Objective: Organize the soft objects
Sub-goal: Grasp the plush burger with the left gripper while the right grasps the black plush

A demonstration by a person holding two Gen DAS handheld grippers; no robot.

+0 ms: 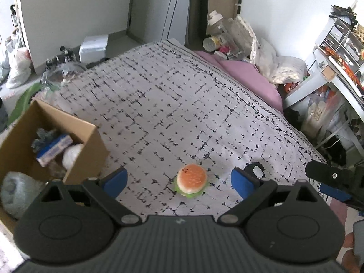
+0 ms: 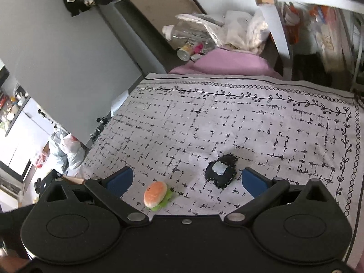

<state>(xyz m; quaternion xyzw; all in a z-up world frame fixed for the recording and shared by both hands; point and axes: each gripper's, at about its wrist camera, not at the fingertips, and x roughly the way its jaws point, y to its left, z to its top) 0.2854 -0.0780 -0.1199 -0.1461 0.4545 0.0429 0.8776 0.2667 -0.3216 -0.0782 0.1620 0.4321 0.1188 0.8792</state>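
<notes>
A small plush burger (image 1: 191, 180) with an orange bun and green lettuce lies on the patterned bedspread (image 1: 170, 104), between the open fingers of my left gripper (image 1: 179, 180). A black felt plush with a grey patch (image 1: 256, 170) lies just right of it, partly behind the right finger. A cardboard box (image 1: 86, 150) at the left holds several soft items. In the right wrist view the burger (image 2: 157, 194) and the black plush (image 2: 221, 174) both lie between the open fingers of my right gripper (image 2: 187, 180). The right gripper also shows in the left wrist view (image 1: 329, 182).
A pink sheet (image 1: 245, 75) edges the bed's far side. Bottles and plastic bags (image 1: 227, 38) are piled at the far corner. A white shelf unit (image 1: 329, 68) stands to the right. Bags (image 1: 18, 66) sit on the floor at left.
</notes>
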